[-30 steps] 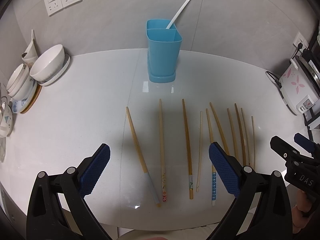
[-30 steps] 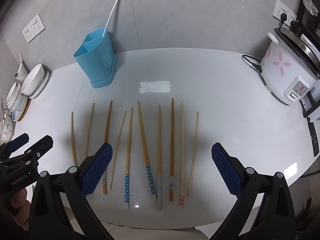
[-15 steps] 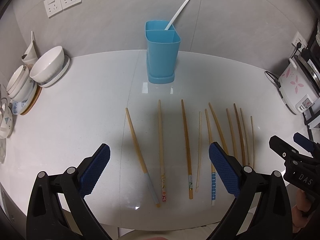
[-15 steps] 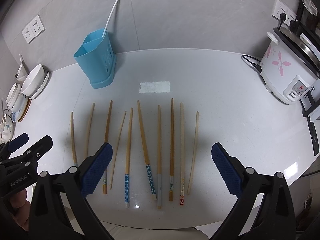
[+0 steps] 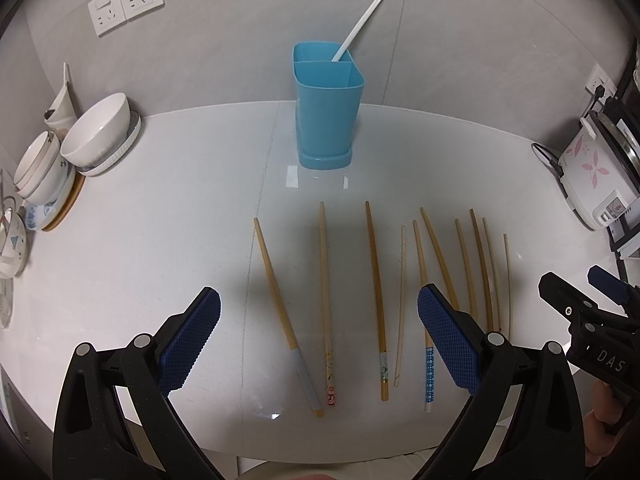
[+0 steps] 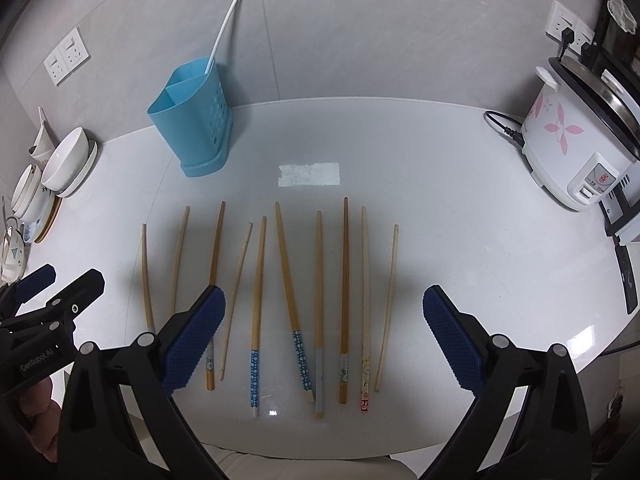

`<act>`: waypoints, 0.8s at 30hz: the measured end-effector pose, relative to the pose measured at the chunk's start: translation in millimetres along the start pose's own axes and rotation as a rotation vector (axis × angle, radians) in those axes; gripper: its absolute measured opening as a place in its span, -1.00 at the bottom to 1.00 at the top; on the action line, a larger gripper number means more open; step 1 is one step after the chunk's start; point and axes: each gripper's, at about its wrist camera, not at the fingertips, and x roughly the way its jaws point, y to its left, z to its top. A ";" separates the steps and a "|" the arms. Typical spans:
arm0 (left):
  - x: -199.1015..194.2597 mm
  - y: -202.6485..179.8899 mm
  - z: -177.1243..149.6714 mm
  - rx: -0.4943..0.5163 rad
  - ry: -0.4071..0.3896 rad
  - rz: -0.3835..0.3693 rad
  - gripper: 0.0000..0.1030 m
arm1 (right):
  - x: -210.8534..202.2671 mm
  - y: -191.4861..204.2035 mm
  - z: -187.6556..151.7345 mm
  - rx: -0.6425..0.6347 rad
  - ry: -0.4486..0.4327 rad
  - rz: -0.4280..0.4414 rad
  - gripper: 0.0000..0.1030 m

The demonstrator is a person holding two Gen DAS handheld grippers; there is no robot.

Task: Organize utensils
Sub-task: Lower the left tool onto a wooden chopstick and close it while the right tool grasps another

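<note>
Both sets of jaws stand wide apart and grip nothing; the left gripper (image 5: pixel 318 336) and right gripper (image 6: pixel 324 334) hover over the near edge of the bench (image 6: pixel 460 208), side by side; the white bench carries everything, a rice cooker (image 6: pixel 576 140) at its right end, stacked bowls (image 5: pixel 98 132) at its left, and a blue holder (image 5: pixel 326 100) upright near the wall with one white straw (image 5: pixel 358 26) leaning in its rear compartment; ten chopsticks (image 6: pixel 288 280) lie in a loose row between holder and grippers, none yet in the holder, so the sorting seems barely begun; the sticks are thin, flat on a glossy surface and close together toward the right, so a closing pinch may well skid one away, catch two at once, or nudge a neighbour off the near edge; a stick carried askew could also tip the light holder.
</note>
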 end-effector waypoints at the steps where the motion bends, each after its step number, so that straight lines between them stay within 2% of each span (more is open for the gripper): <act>1: 1.3 0.9 0.5 0.000 0.003 -0.001 0.89 | 1.2 0.6 0.5 -0.003 0.005 0.003 0.85; 3: 7.2 5.1 2.3 -0.010 0.020 -0.001 0.89 | 5.9 1.1 3.3 -0.008 0.017 0.015 0.85; 5: 16.4 14.4 5.8 -0.036 0.038 0.012 0.88 | 12.8 -0.4 6.8 -0.003 0.027 0.021 0.76; 9: 36.1 32.6 11.9 -0.072 0.069 0.039 0.86 | 32.9 -4.3 11.7 -0.001 0.045 -0.005 0.66; 13: 61.9 49.6 14.8 -0.109 0.119 0.061 0.81 | 60.2 -9.3 13.6 -0.022 0.082 -0.023 0.45; 14: 68.9 52.7 14.6 -0.114 0.133 0.067 0.80 | 68.7 -11.9 13.6 -0.023 0.102 -0.018 0.34; 19: 96.9 59.8 9.5 -0.129 0.191 0.082 0.71 | 101.9 -30.1 9.9 -0.002 0.197 -0.040 0.21; 24: 118.9 64.9 3.5 -0.142 0.252 0.095 0.62 | 119.6 -41.4 2.8 0.016 0.273 -0.029 -0.03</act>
